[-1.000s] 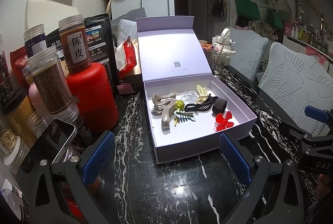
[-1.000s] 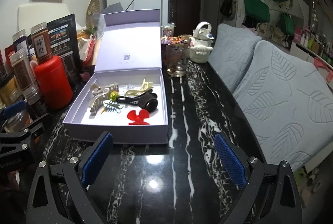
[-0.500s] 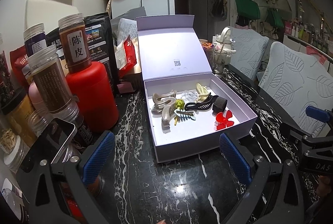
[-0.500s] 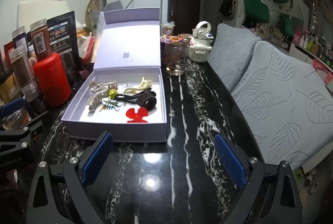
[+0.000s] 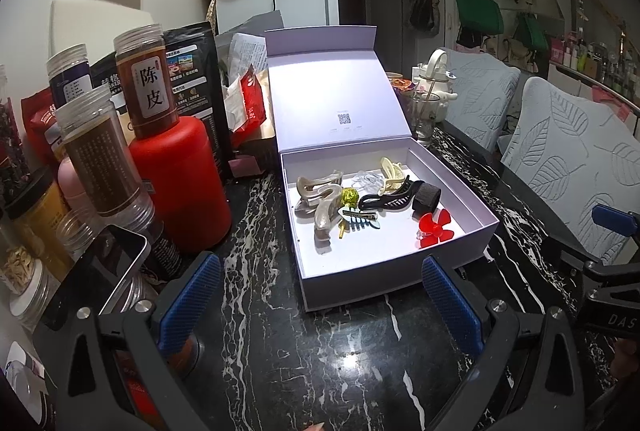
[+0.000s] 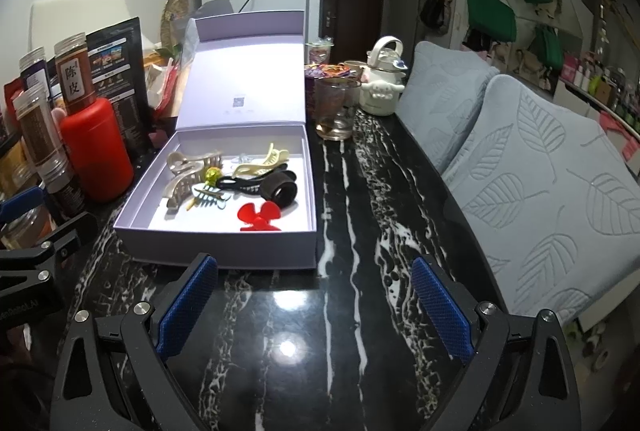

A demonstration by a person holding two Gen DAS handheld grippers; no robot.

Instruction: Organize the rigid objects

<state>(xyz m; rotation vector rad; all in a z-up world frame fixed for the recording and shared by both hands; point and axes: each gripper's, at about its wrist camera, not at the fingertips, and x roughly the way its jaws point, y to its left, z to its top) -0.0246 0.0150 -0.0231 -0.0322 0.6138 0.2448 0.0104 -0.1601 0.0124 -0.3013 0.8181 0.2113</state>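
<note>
Left wrist view: the left gripper (image 5: 320, 295) hangs low over the black marble table (image 5: 280, 351), its blue-padded jaws spread wide with nothing between them; ahead stands the lilac gift box (image 5: 384, 283), lid up, with the hair clips lying together in the tray; a beige claw clip (image 5: 320, 191), a black claw clip (image 5: 388, 197), a cream clip (image 5: 390, 171), a fishbone-shaped clip (image 5: 360, 219), a red flower clip (image 5: 436, 229) and a dark hair band (image 5: 427, 198); left of the box, apart from it, a red canister (image 5: 180, 183) carries a jar of dried peel (image 5: 146, 87); against the pictures of a second ago this view has barely shifted.

Right wrist view: the right gripper (image 6: 314, 305) is likewise wide open and empty, poised over bare table just short of the box front (image 6: 224, 251); the box now sits a little higher and farther off than a second ago, so this gripper appears to have drawn back slightly; a drinking glass (image 6: 336, 111) stands beside the box's far right corner.

Nothing lies loose on the table in front, so the sorting looks nearly done; closing the lid seems the likely remaining step.
</note>
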